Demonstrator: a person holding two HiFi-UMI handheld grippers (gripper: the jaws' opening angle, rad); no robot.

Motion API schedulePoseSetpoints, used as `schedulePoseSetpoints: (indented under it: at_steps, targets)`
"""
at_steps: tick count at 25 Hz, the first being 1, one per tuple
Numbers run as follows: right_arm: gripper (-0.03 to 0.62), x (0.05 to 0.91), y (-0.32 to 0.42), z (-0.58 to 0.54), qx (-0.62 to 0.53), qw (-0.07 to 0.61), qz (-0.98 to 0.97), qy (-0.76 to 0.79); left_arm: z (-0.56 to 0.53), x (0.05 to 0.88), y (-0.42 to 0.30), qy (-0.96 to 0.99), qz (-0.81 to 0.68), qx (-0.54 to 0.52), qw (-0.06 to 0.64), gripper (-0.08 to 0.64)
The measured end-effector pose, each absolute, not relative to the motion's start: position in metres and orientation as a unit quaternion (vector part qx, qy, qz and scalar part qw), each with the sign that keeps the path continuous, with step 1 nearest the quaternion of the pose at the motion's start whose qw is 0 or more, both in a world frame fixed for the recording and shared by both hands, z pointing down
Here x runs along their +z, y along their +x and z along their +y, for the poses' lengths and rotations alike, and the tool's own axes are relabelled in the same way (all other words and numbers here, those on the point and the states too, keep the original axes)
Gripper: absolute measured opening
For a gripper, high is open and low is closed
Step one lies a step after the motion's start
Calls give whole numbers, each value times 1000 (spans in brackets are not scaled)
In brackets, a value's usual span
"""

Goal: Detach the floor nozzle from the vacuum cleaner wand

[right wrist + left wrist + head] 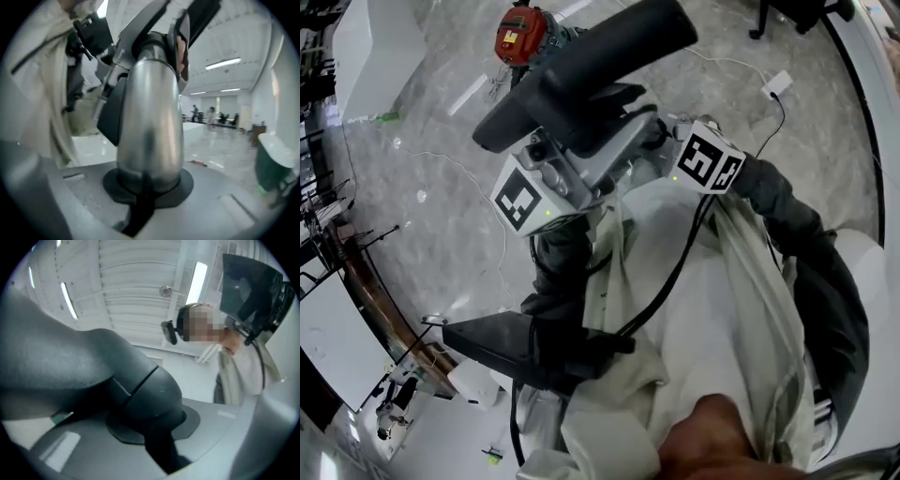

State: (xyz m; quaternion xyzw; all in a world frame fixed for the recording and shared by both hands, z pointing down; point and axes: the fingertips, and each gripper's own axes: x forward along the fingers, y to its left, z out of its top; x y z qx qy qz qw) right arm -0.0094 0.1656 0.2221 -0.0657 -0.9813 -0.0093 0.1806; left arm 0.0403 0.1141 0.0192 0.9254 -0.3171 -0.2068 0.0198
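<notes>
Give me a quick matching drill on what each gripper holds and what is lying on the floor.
1 left gripper
2 right gripper
3 red device
4 white adapter

A on the floor, head view's upper right
B shut on the silver wand
C on the floor, head view's top, left of centre
D shut on the dark nozzle neck

Pairs: 1-D, 2-B, 3-C, 4-A

- Wand (pixel 149 117): polished silver tube, upright; we find it clamped in the right tool (pixel 147 190).
- Dark grey collar (pixel 140 390): seamed, slanting, clamped in the left tool (pixel 154 432).
- Floor nozzle (pixel 497 342): black flat wedge, roughly level; we cannot confirm the joint.
</notes>
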Motion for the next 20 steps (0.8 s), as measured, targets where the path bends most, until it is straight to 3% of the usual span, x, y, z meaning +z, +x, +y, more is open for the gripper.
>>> schedulePoseSetpoints:
  at_steps: [3,6,14,16,20]
  targets:
    - [37,233,-17,127,-40,220,-970,99,81,33,1,852,-474,-213,65,76]
    - [37,240,-18,123,-45,238,-963,119,75,41,-12,826,-516,-210,87,75]
    - [38,226,4,209,15,164,-950,-266,156,23,61,968,-160,-194,-23,77]
    - [38,224,-1,200,14,157,-960,-230,144,22,58,962,-193,-192,-12,77]
    - [37,231,-23,142,-26,197,-980,24,93,25,11,891,-392,-224,41,78]
